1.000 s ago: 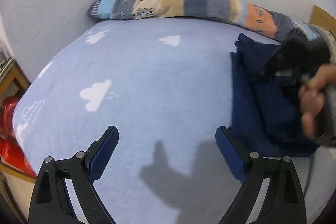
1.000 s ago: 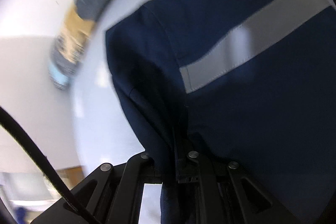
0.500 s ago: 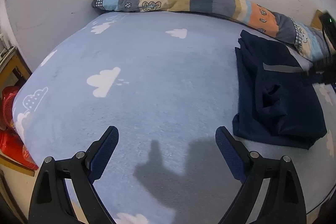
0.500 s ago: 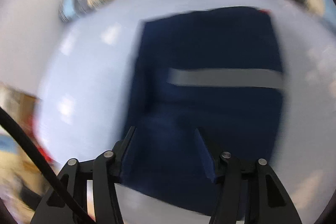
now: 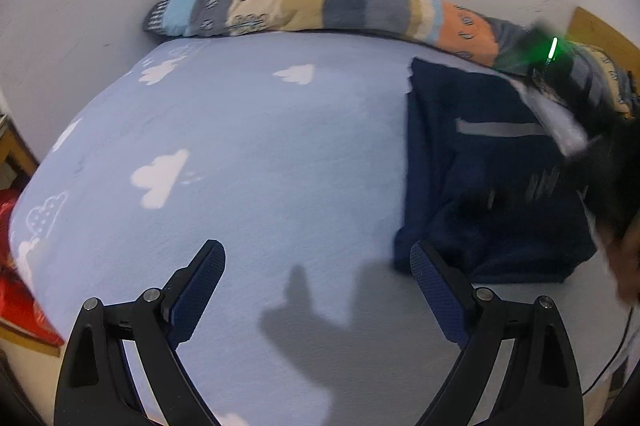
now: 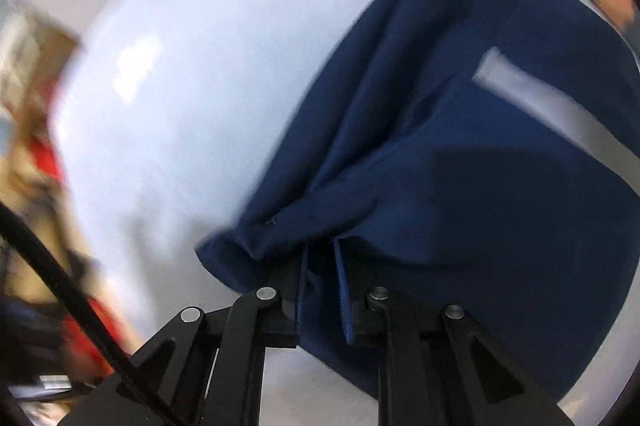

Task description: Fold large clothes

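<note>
A navy blue garment [image 5: 472, 166] with a grey reflective stripe [image 5: 500, 128] lies folded at the right side of the bed. My left gripper [image 5: 318, 290] is open and empty above the bare sheet, its right finger just left of the garment's near corner. In the right wrist view my right gripper [image 6: 320, 258] has its jaws close together on a fold at the near edge of the navy garment [image 6: 460, 146]. The right gripper [image 5: 580, 130] shows blurred over the garment in the left wrist view.
The bed has a light blue sheet with white clouds [image 5: 240, 154]. A long striped patchwork pillow [image 5: 320, 10] lies along the white back wall. Red items [image 5: 16, 290] sit beside the bed at the left edge. A wooden headboard piece [image 5: 600, 30] is at the far right.
My right gripper opened and let the garment drop a moment ago, then came back down and closed on its near edge. My left gripper stayed open over the sheet, drifting slightly right.
</note>
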